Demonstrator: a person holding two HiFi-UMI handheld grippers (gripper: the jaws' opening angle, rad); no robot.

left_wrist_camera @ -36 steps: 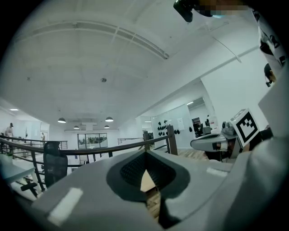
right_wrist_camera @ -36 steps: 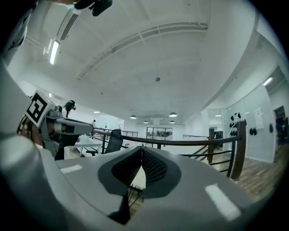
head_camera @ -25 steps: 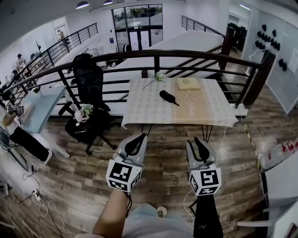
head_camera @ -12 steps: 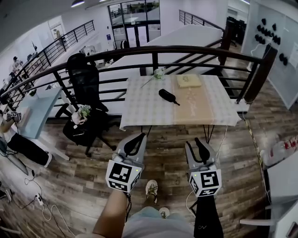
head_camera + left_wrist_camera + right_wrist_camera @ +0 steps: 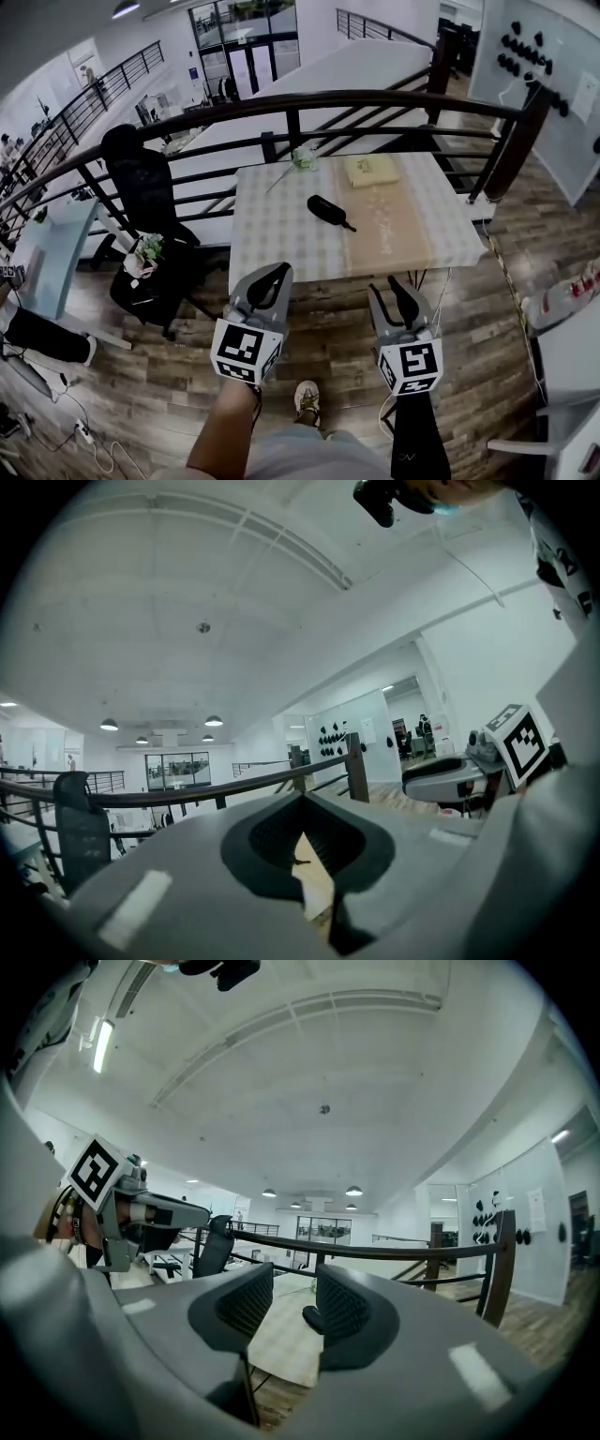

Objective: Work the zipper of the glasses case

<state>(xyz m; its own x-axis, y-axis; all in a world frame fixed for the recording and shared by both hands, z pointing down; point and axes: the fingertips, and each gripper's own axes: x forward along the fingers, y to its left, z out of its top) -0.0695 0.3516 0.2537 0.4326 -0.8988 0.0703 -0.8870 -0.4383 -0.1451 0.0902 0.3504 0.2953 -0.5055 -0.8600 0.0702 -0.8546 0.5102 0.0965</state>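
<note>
The left hand-held gripper [image 5: 278,272] has its two jaws closed together at the tips, with nothing between them. Its marker cube sits at the near end, above the person's bare forearm [image 5: 221,439]. Just to its right, the right hand-held gripper [image 5: 384,284] has its jaws apart; they have just been opening, and nothing is gripped between them. Both point level towards the far side of the scene, side by side over a wooden plank floor [image 5: 487,375]. A pale shoe [image 5: 307,397] shows on the floor near and between them.

Beyond the hand-held grippers stands a bench [image 5: 272,253] covered with a pale cloth. The glasses case [image 5: 326,210], dark and oval, lies near the middle of the bench, well apart from both hand-held grippers. In the right gripper view it appears far off through the gap between the open jaws. At the far edge of the bench are a folded yellowish item [image 5: 371,170] and, to its left, a flower [image 5: 300,159].

A dark curved railing [image 5: 375,97] runs behind the bench. To the left stands a black office chair [image 5: 141,187] with a small bunch of flowers [image 5: 145,251] on its seat.
</note>
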